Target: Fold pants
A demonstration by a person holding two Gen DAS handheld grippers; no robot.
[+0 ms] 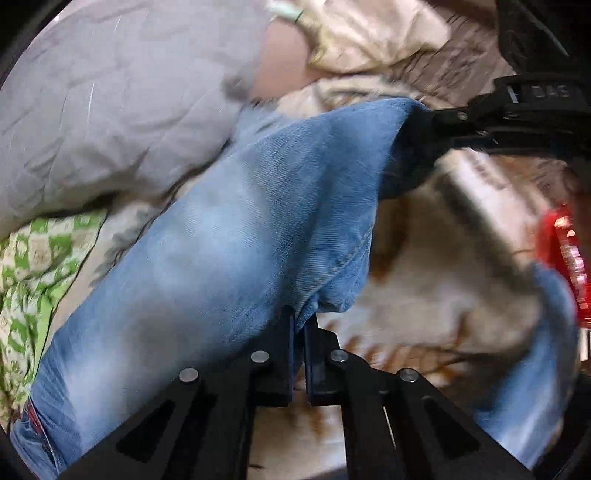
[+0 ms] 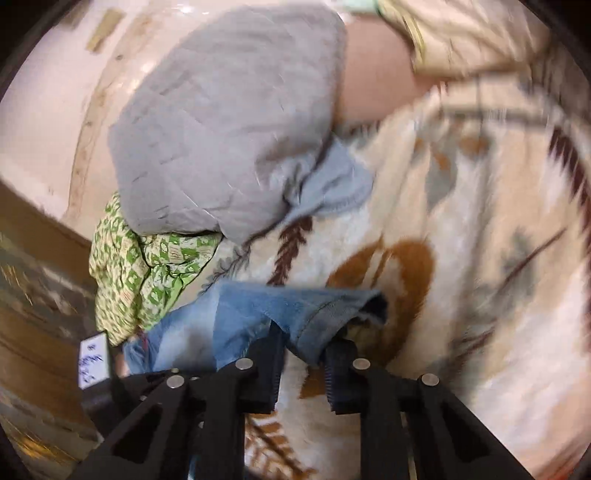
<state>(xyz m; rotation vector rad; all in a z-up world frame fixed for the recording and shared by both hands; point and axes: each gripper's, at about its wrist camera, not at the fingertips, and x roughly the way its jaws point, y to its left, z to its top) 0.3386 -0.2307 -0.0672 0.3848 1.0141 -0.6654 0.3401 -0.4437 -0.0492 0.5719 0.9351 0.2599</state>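
The pants are light blue jeans (image 1: 207, 251), stretched across a patterned cream blanket (image 1: 436, 280). My left gripper (image 1: 300, 321) is shut on a fold of the jeans' edge. In the left wrist view my right gripper (image 1: 436, 122) grips the far hem corner at the upper right. In the right wrist view my right gripper (image 2: 306, 339) is shut on the jeans' hem (image 2: 314, 317), which bunches between the fingers; the rest of the jeans (image 2: 207, 321) hangs to the left over the blanket (image 2: 443, 221).
A grey quilted pillow (image 1: 110, 103) lies at the back left, also in the right wrist view (image 2: 229, 125). A green patterned cloth (image 2: 144, 273) lies under it. A beige pillow (image 1: 369, 33) sits at the back. A red object (image 1: 565, 258) shows at right.
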